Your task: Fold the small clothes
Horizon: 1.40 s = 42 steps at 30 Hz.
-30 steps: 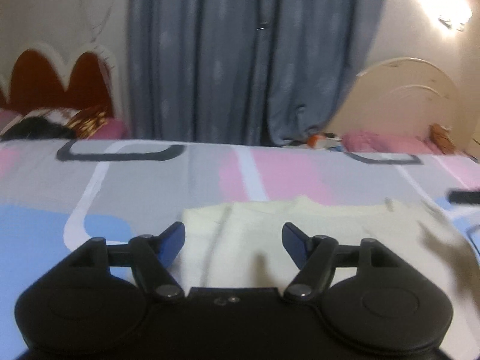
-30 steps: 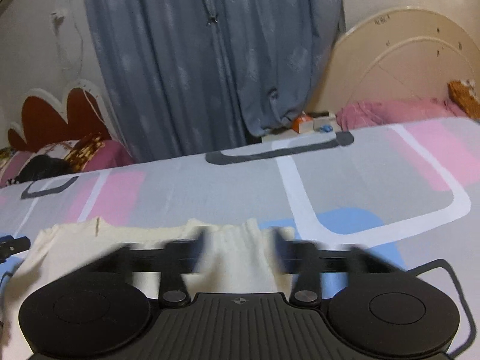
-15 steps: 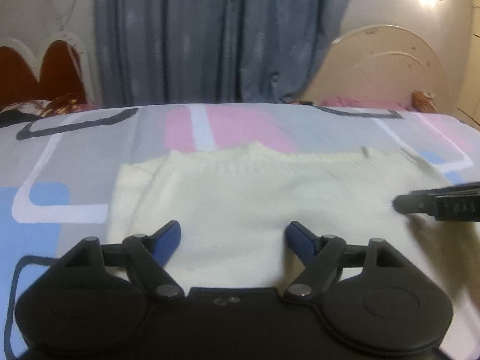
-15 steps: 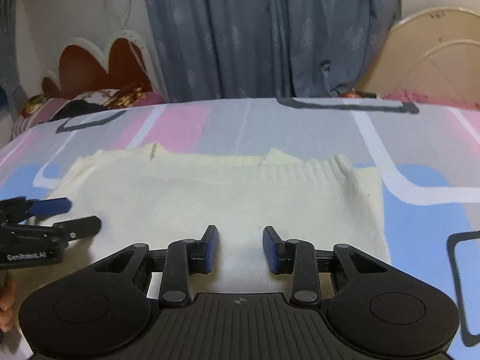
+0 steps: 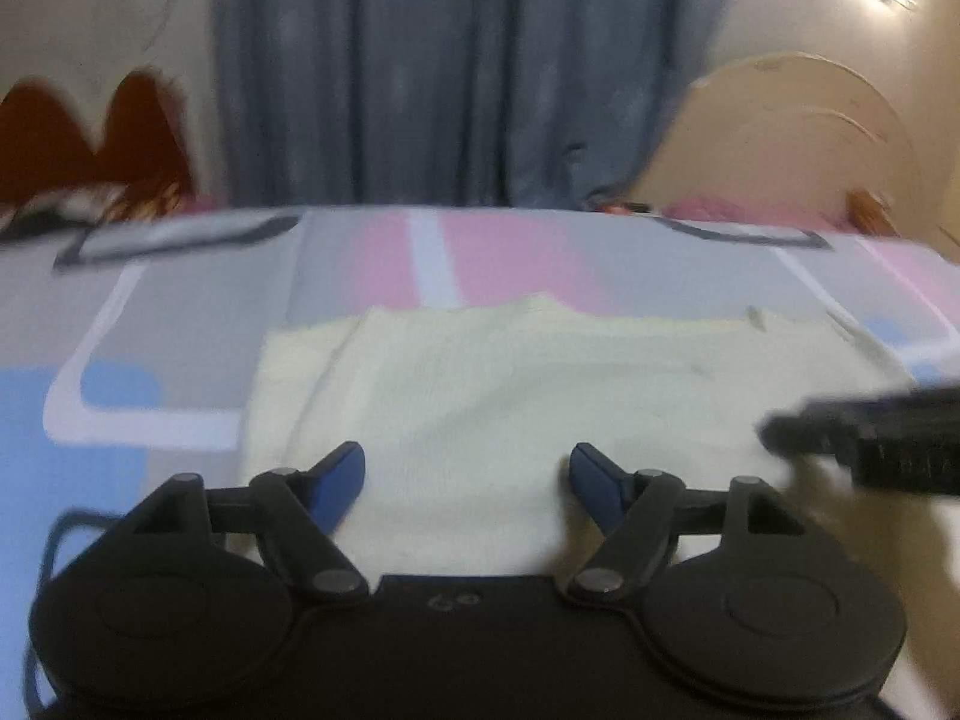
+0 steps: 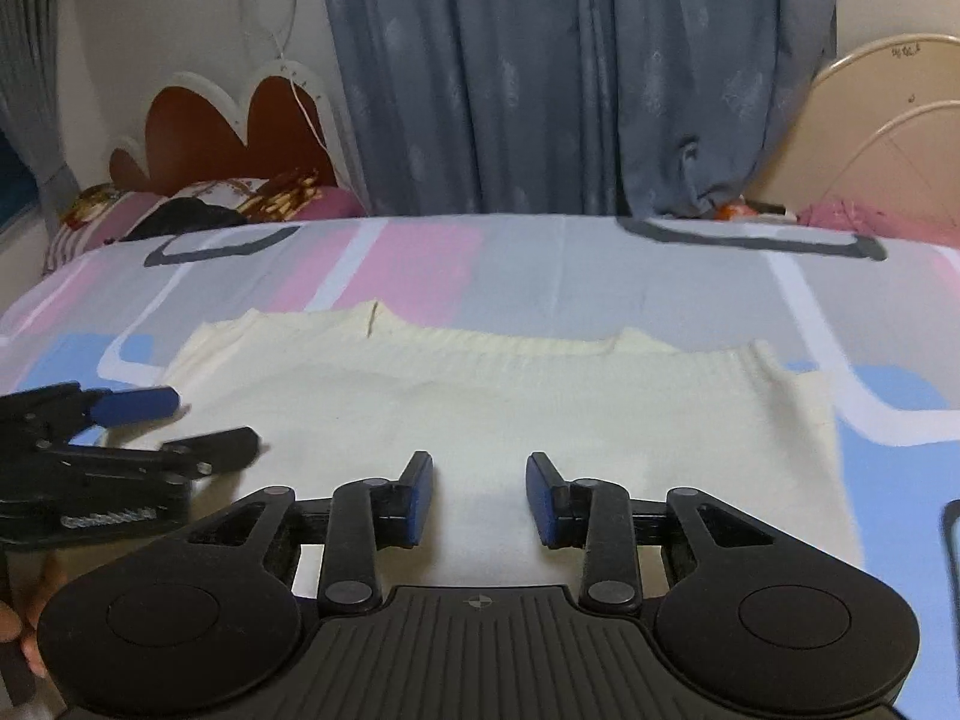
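Pale cream knitted sweater (image 6: pixel 510 402) lies flat on the bed sheet with pink, grey and blue blocks and white lines (image 6: pixel 540 264), ribbed edge on its far side, a fold ridge near its left end in the left wrist view. Left gripper (image 5: pixel 468 471) hangs low over the sweater's near left part, blue pads wide apart and closing a little, only flat knit under the gap, no fabric pinched. Right gripper (image 6: pixel 480 495) sits over the sweater's near middle, jaws part open with a narrow gap, flat knit showing under the gap, nothing clamped; cannot tell if its tips touch the cloth. Left gripper also shows from the side at the sweater's left edge (image 6: pixel 174 420), fingers spread. Beyond the sweater: grey-blue curtain (image 6: pixel 570 72), brown scalloped headboard (image 6: pixel 234 132) far left, cream arched headboard (image 6: pixel 888 120) far right. No containers in view.
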Available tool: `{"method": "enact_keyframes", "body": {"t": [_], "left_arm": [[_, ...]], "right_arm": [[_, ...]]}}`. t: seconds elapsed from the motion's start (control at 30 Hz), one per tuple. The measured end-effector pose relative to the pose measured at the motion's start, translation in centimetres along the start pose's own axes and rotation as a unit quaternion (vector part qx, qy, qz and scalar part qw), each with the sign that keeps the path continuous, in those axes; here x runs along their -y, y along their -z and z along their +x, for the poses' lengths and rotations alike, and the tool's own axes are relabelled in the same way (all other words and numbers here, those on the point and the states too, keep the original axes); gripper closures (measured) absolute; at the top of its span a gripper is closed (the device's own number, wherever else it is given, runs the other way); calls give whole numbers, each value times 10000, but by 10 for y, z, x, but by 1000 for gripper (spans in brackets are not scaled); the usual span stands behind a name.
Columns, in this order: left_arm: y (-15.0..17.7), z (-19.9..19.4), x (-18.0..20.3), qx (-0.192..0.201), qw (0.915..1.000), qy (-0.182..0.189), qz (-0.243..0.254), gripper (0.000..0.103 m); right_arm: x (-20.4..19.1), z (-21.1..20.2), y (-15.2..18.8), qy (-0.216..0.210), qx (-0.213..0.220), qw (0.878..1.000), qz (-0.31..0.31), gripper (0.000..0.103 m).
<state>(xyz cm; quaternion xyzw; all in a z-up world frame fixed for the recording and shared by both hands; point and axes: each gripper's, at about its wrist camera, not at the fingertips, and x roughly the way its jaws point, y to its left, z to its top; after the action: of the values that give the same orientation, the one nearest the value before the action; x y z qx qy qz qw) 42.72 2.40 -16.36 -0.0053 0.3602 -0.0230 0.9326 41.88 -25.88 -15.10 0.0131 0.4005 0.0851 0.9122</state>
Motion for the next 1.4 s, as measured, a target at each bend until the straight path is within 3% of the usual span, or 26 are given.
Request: {"method": "enact_keyframes", "body": {"t": [0.2, 0.43, 0.57, 0.7, 0.83, 1.0, 1.07, 1.2, 1.4], "left_arm": [[1, -9, 0, 11, 10000, -46, 1, 29], [20, -31, 7, -63, 9999, 2, 151, 26], [24, -33, 10, -122, 9995, -135, 261, 26], [25, -41, 13, -176, 9994, -123, 261, 25], [31, -40, 18, -317, 9987, -181, 356, 25], [38, -57, 14, -413, 9990, -80, 153, 24], [45, -64, 13, -474, 9988, -71, 114, 24], [63, -74, 11, -614, 9981, -33, 89, 23], [80, -85, 12, -674, 9974, -33, 247, 21]], "right_arm": [[16, 6, -6, 160, -39, 9987, 477, 69], [-12, -24, 20, 88, 59, 9999, -112, 69], [-11, -21, 26, 149, -25, 9999, 34, 69], [-16, -42, 28, 119, 184, 9997, 129, 68], [-17, -31, 44, 365, -250, 9990, -60, 69], [-13, -56, 44, 256, -16, 9990, 367, 68], [-17, -62, 54, 274, -111, 9989, 370, 68], [-23, -67, 73, 509, -314, 9979, 253, 68], [-25, -94, 86, 808, -144, 9959, 383, 67]]}}
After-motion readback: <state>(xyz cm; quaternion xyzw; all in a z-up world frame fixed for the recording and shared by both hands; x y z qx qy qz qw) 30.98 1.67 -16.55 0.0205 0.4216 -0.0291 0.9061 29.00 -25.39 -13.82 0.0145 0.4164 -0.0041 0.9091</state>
